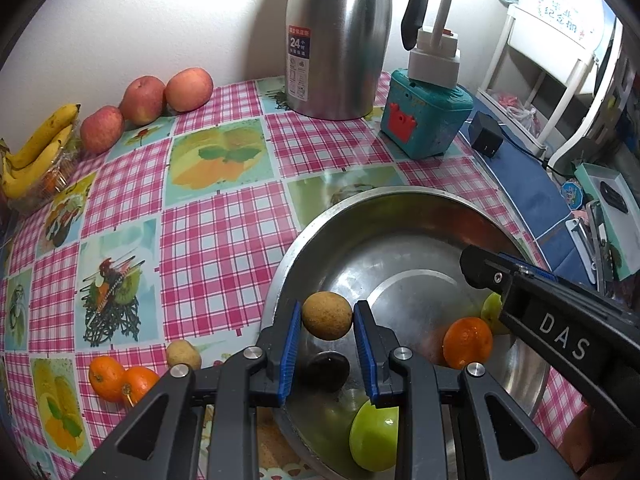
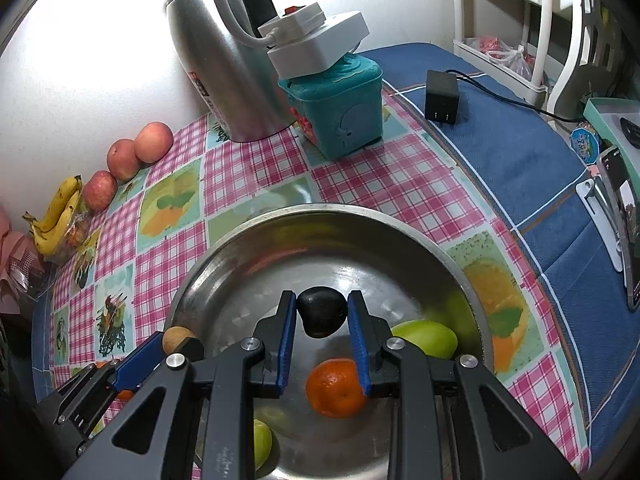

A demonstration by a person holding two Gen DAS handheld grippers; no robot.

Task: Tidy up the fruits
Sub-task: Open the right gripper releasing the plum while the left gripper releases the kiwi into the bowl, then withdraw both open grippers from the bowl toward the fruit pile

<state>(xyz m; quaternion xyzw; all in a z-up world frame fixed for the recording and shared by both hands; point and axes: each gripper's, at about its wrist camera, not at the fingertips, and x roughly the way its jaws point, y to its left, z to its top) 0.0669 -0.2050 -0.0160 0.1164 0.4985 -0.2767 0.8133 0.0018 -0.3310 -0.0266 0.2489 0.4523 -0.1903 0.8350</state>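
Note:
My left gripper (image 1: 327, 322) is shut on a small round brown fruit (image 1: 327, 315), held over the near-left rim of a steel bowl (image 1: 400, 191). Inside the bowl lie an orange (image 1: 467, 342) and two green fruits (image 1: 376, 440) (image 1: 493, 311). In the right wrist view, my right gripper (image 2: 322, 316) is shut on a small dark fruit (image 2: 322, 311) above the bowl (image 2: 320, 208). Under it sit the orange (image 2: 336, 388) and a green fruit (image 2: 426, 338). The left gripper (image 2: 182, 346) with the brown fruit (image 2: 176, 338) shows at lower left.
On the checked tablecloth left of the bowl lie two oranges (image 1: 120, 380) and a brown fruit (image 1: 183, 355). Apples (image 1: 142, 100) and bananas (image 1: 36, 152) line the far wall. A steel thermos (image 1: 340, 40), a teal box (image 1: 428, 120) and a black adapter (image 2: 441, 96) stand behind.

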